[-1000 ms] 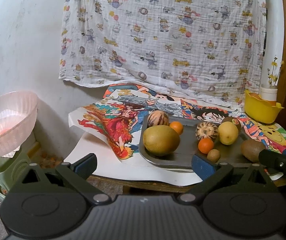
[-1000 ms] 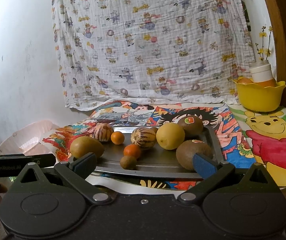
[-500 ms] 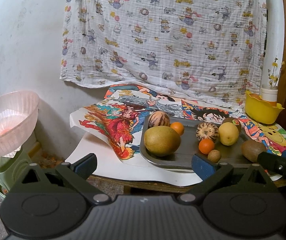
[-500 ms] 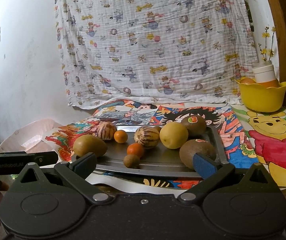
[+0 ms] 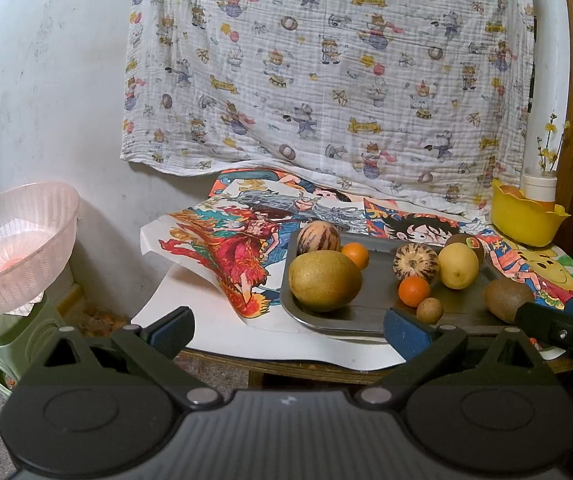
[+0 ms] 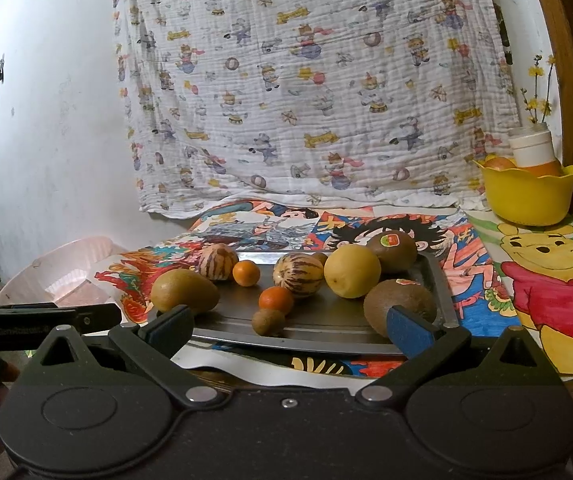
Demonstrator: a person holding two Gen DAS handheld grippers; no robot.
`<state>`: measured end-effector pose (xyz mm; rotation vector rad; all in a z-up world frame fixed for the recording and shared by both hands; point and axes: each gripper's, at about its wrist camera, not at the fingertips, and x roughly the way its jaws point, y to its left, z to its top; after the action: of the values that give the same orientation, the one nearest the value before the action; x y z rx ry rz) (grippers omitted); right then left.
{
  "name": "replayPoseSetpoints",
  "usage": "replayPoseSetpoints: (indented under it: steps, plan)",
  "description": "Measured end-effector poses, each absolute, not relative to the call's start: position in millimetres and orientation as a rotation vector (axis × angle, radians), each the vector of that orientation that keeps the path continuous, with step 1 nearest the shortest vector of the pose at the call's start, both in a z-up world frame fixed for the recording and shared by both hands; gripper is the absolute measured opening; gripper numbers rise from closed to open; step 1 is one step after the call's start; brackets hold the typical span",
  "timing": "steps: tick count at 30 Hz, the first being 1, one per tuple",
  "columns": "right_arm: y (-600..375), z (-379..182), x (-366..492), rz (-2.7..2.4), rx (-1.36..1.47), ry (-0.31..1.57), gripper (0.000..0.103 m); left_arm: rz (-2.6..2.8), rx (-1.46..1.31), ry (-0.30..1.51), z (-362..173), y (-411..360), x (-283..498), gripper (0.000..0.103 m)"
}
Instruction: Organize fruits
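A steel tray on the table holds several fruits: a large yellow-green mango, two striped melons, small oranges, a yellow lemon, kiwis and a small brown fruit. My left gripper is open and empty, short of the table's front left. My right gripper is open and empty, just in front of the tray.
A pink plastic basket sits on a green stool left of the table. A yellow bowl with a white bottle stands at the back right. Cartoon posters cover the table; a printed cloth hangs behind.
Both views have shifted slightly, the tray sitting a little lower in the right wrist view. Both grippers stay open and no fruit has moved.
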<state>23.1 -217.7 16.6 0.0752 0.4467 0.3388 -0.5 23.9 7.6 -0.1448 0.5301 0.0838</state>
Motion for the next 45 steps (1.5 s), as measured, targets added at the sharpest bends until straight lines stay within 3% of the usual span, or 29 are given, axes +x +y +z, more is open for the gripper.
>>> replayPoseSetpoints:
  steps: [45]
  plan:
    - [-217.6,17.6,21.3,0.355,0.1,0.46,0.102,0.085,-0.148,0.523,7.3,26.1,-1.8,0.102]
